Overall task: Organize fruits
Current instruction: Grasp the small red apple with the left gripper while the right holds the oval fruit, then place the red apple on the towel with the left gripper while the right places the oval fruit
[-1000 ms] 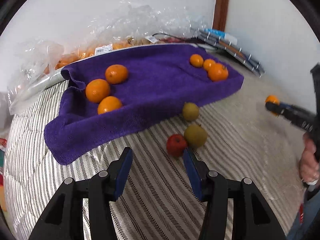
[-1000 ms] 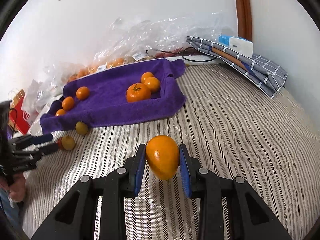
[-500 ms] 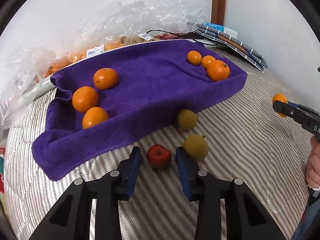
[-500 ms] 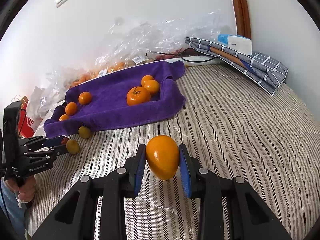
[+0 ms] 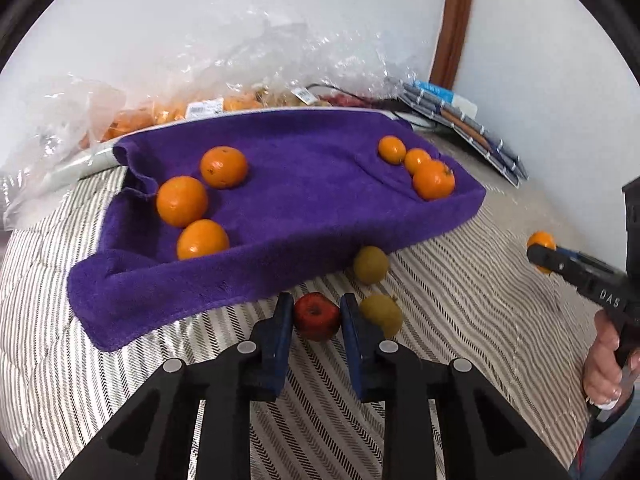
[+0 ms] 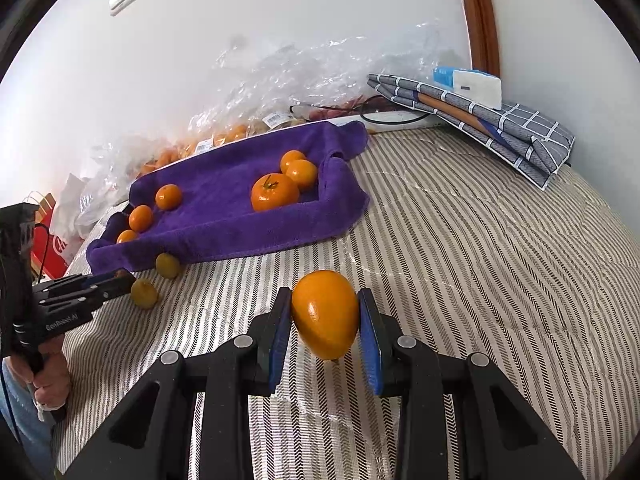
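Note:
My left gripper [image 5: 316,314] is shut on a small red apple [image 5: 317,317] resting on the striped bedcover, just in front of the purple towel [image 5: 288,208]. Two yellow-green fruits [image 5: 371,264] [image 5: 381,314] lie right of the apple. Three oranges [image 5: 182,201] sit on the towel's left, three more [image 5: 433,179] on its right. My right gripper [image 6: 325,322] is shut on an orange fruit [image 6: 325,314], held above the bedcover well right of the towel [image 6: 240,208]. The left gripper shows in the right wrist view [image 6: 120,280].
Clear plastic bags of oranges [image 5: 168,112] lie behind the towel against the wall. A folded checked cloth [image 6: 480,120] with a white box [image 6: 472,84] lies at the back right. A red bag [image 6: 52,248] stands off the bed's left edge.
My left gripper moved forward around the red apple and its fingers closed on it. My right gripper kept holding the orange fruit, almost still.

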`<move>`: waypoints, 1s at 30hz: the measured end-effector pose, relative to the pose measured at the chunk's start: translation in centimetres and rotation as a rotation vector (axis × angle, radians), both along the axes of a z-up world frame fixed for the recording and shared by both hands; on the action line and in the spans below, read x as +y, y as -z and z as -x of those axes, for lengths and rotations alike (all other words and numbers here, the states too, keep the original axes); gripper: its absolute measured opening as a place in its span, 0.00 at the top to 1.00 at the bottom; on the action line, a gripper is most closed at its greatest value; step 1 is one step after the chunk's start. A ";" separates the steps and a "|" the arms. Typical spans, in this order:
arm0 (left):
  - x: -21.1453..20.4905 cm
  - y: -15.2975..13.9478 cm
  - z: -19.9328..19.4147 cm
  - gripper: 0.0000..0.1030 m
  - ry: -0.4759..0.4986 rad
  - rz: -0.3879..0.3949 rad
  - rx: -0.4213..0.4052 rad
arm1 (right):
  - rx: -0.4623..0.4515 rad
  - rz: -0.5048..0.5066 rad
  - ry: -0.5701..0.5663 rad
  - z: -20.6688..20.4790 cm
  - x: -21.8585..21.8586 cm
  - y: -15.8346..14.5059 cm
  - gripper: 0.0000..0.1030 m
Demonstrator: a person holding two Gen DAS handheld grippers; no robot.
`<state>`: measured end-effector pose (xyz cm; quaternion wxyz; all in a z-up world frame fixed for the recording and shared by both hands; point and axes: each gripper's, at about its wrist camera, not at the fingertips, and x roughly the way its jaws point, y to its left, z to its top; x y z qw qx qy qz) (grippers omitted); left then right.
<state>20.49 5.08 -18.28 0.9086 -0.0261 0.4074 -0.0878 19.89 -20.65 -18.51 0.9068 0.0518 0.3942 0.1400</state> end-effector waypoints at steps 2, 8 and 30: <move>0.2 -0.2 0.0 0.78 -0.020 0.005 -0.011 | -0.001 0.002 -0.003 0.0 0.0 0.0 0.69; 1.8 -0.9 0.0 0.78 -0.089 0.059 -0.050 | -0.010 0.002 -0.008 0.2 0.1 -0.1 0.69; 6.5 -4.4 0.6 0.78 -0.187 0.196 -0.073 | -0.109 0.040 -0.125 -4.5 4.8 -6.4 0.69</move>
